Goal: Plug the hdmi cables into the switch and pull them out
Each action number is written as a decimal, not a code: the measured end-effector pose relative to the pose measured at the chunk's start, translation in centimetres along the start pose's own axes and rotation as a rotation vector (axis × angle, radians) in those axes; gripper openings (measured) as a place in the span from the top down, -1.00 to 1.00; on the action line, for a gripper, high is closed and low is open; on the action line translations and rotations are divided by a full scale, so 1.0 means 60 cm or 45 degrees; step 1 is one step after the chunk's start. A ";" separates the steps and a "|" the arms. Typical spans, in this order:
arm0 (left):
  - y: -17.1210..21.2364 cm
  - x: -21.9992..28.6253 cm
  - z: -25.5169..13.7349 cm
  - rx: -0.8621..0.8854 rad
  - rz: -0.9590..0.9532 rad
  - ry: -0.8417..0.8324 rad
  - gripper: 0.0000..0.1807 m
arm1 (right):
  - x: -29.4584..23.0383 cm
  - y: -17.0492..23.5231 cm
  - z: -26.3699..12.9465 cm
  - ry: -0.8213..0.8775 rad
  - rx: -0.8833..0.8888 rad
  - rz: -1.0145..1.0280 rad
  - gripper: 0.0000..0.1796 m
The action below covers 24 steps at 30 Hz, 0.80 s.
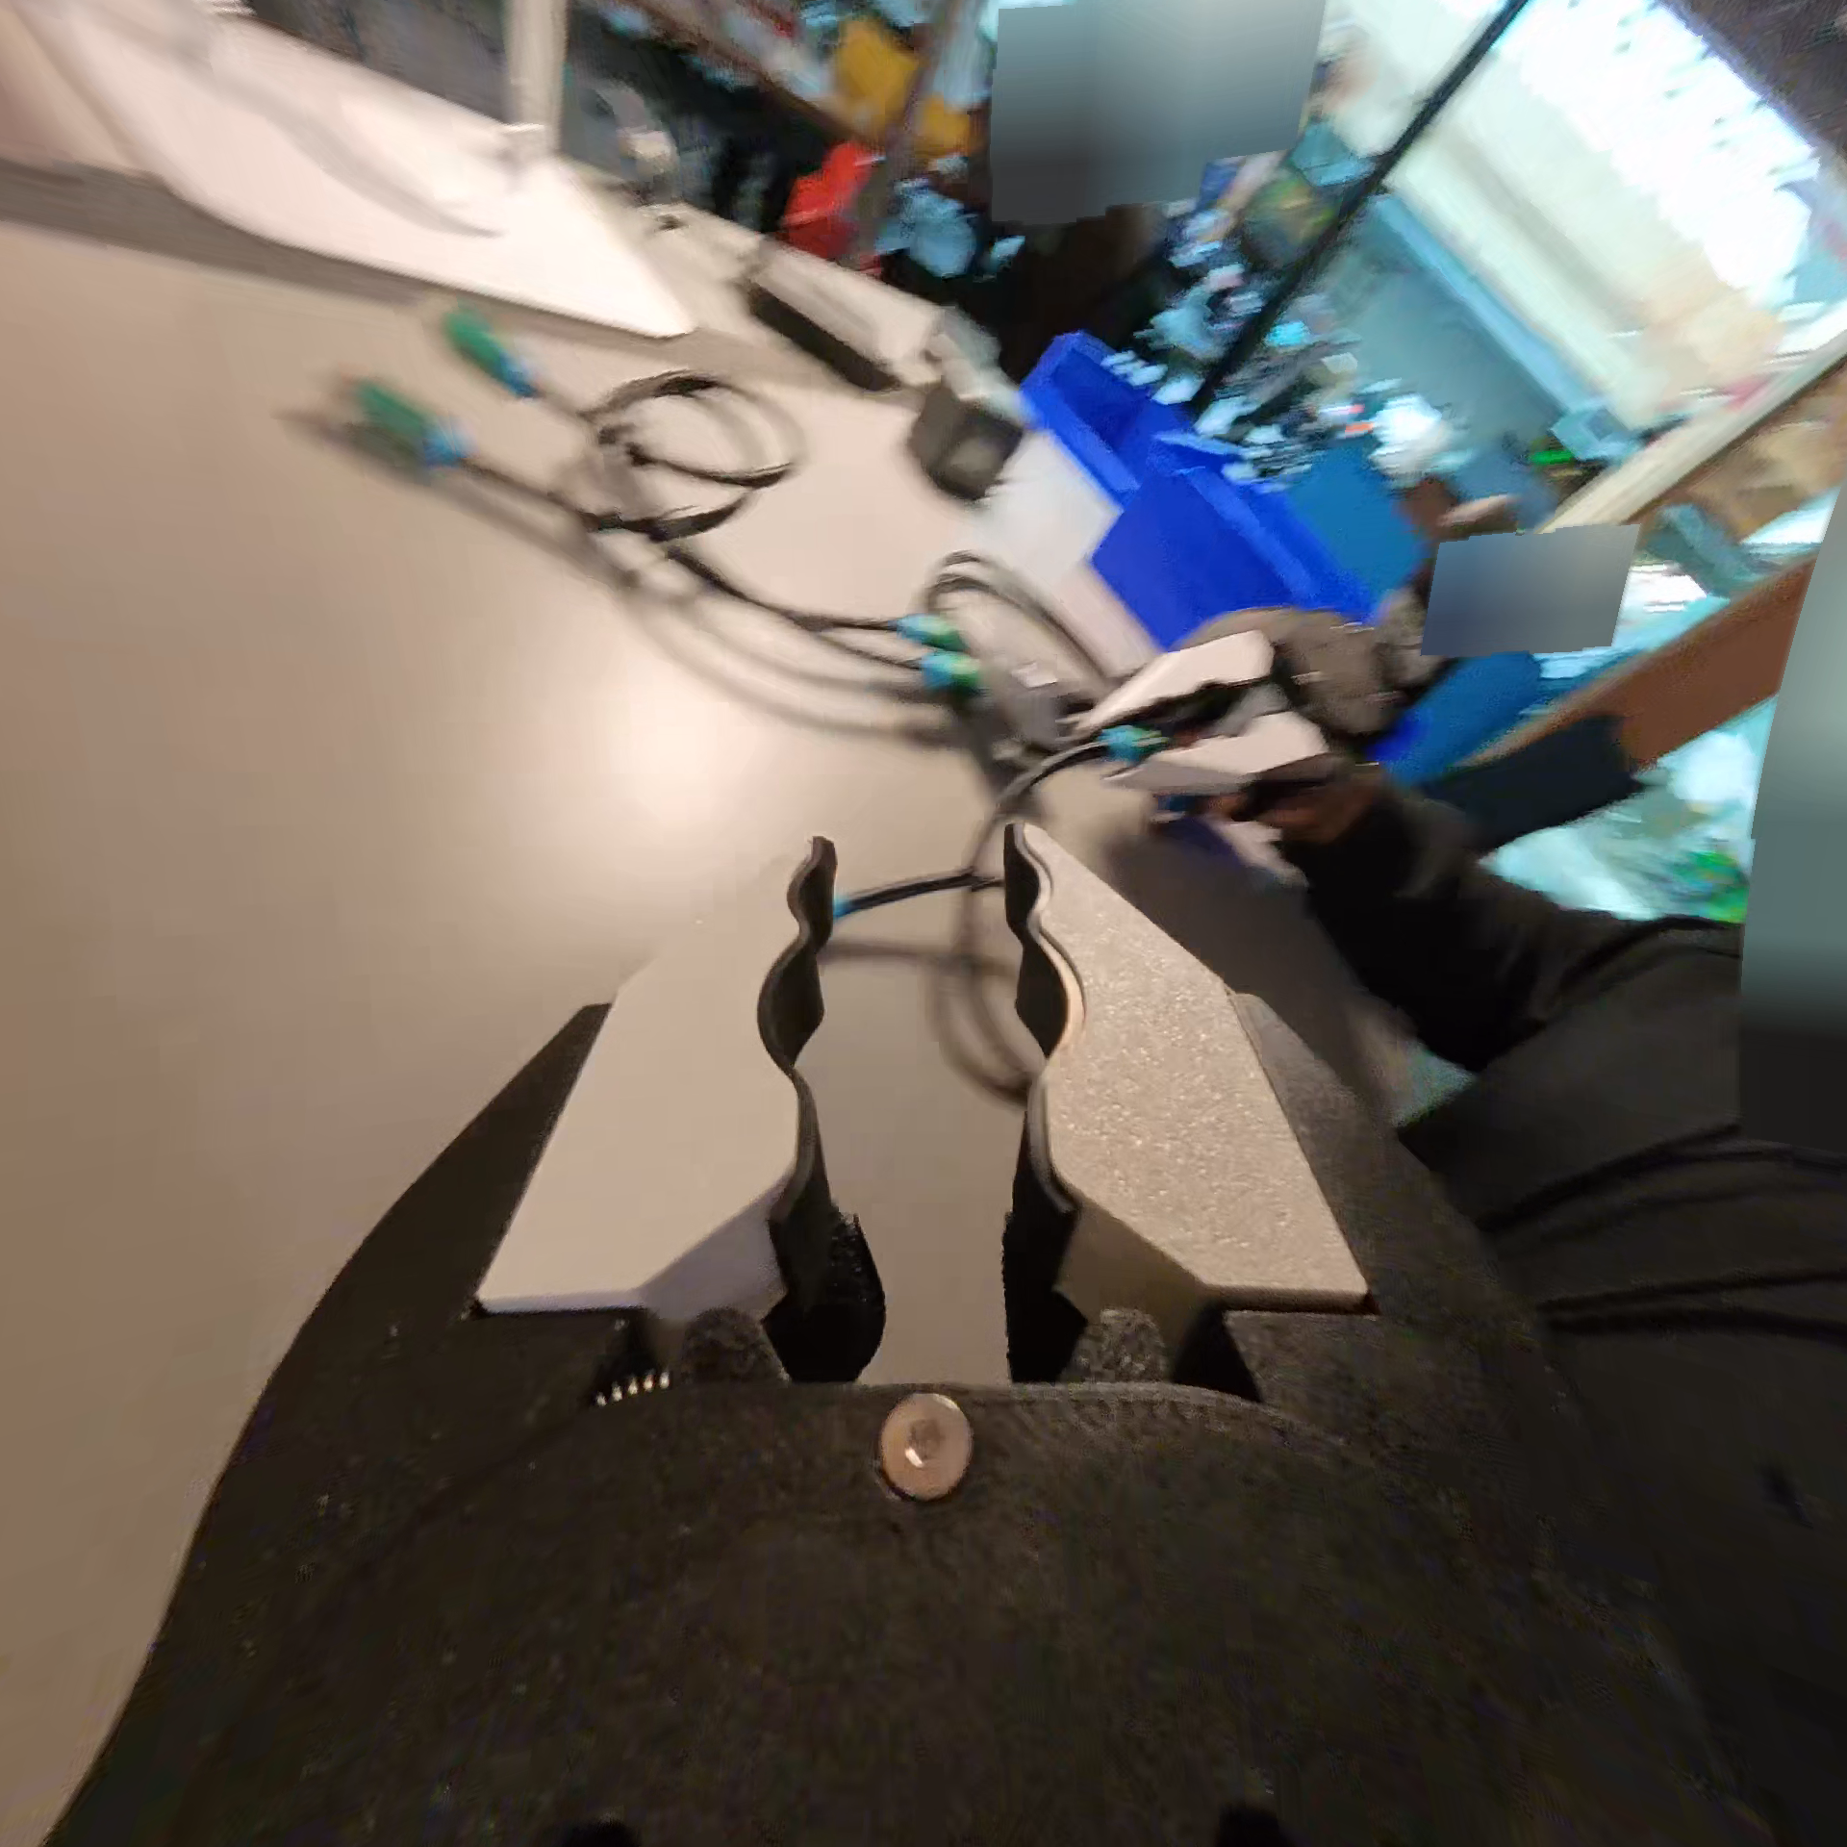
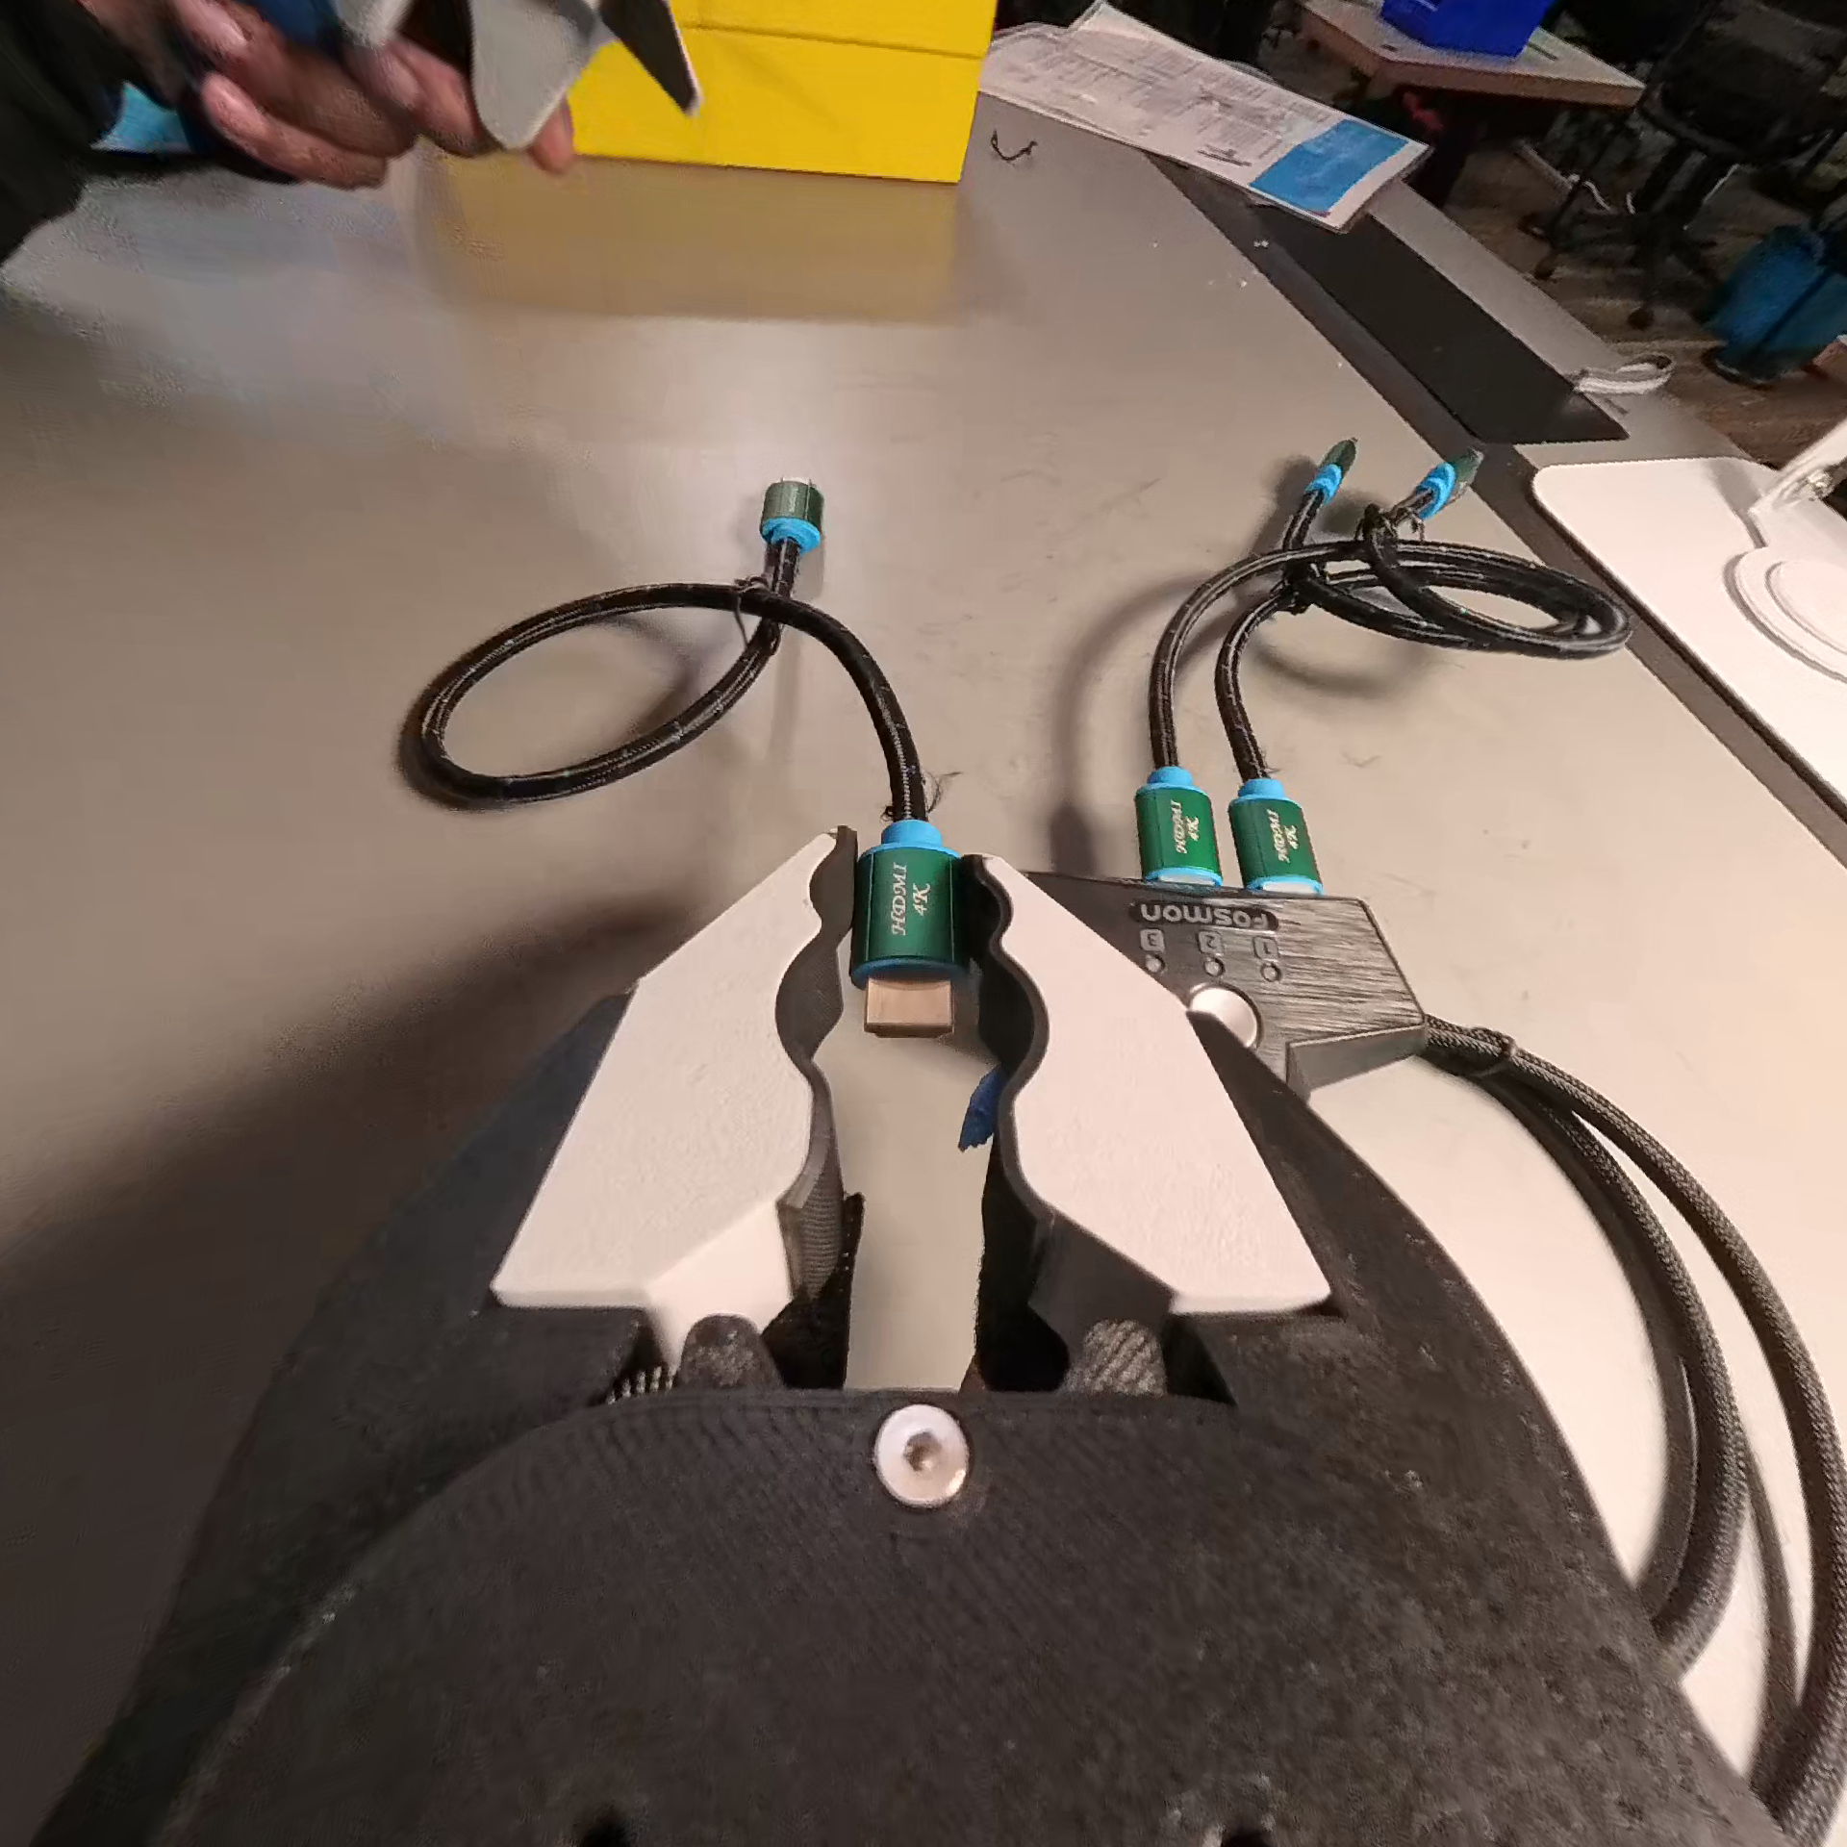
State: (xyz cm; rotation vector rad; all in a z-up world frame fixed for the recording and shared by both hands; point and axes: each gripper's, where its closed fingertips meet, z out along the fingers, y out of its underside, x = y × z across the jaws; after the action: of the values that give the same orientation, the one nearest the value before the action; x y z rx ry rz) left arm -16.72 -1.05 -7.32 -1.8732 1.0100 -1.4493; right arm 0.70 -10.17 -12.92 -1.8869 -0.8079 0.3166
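Observation:
In the right wrist view, my right gripper (image 2: 910, 865) is shut on the green HDMI plug (image 2: 905, 915) of a short black braided cable (image 2: 600, 690). The plug's gold tip is bare and points back toward me, just left of the black switch (image 2: 1299, 974). Two more green plugs (image 2: 1177, 835) (image 2: 1274, 840) sit in the switch's far side. My left gripper (image 1: 915, 860) is open and empty, held above the table; the view is blurred. It also shows at the top left of the right wrist view (image 2: 540, 70), in a hand. The switch (image 1: 1029, 700) shows far off in the left wrist view.
A yellow box (image 2: 790, 90) stands at the back of the grey table (image 2: 300, 500). Papers (image 2: 1199, 90) and a black strip (image 2: 1399, 300) lie at the right, and a white base (image 2: 1699, 600) at the right edge. The switch's own thick cable (image 2: 1649, 1249) loops near right. Blue bins (image 1: 1199, 500) stand beyond the table. Tip to tip, the grippers are about 20 cm apart. From the right gripper's tips to the white base (image 2: 1699, 600) is close to 35 cm. Look for it in the left wrist view (image 1: 414, 235) too.

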 end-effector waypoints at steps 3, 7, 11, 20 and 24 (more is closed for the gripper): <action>0.010 0.098 0.074 -0.018 -0.151 0.280 0.62 | -0.010 -0.004 0.009 0.002 0.013 -0.038 0.75; 0.077 0.157 0.188 -0.171 -0.443 0.423 0.62 | -0.019 -0.013 0.015 0.028 0.048 -0.112 0.75; 0.092 0.161 0.245 -0.157 -0.645 0.397 0.63 | -0.022 -0.022 0.012 0.056 0.079 -0.179 0.75; 0.089 0.148 0.283 -0.112 -0.793 0.364 0.69 | -0.020 -0.037 0.009 0.082 0.142 -0.186 0.74; 0.082 0.151 0.287 -0.085 -0.860 0.358 0.69 | -0.026 -0.049 0.012 0.094 0.175 -0.204 0.74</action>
State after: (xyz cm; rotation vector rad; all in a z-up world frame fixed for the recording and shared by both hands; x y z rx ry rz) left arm 0.03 -11.61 -10.79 -2.2228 0.5530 -2.1269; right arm -1.99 -9.92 -10.89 -1.6848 -0.8597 0.1966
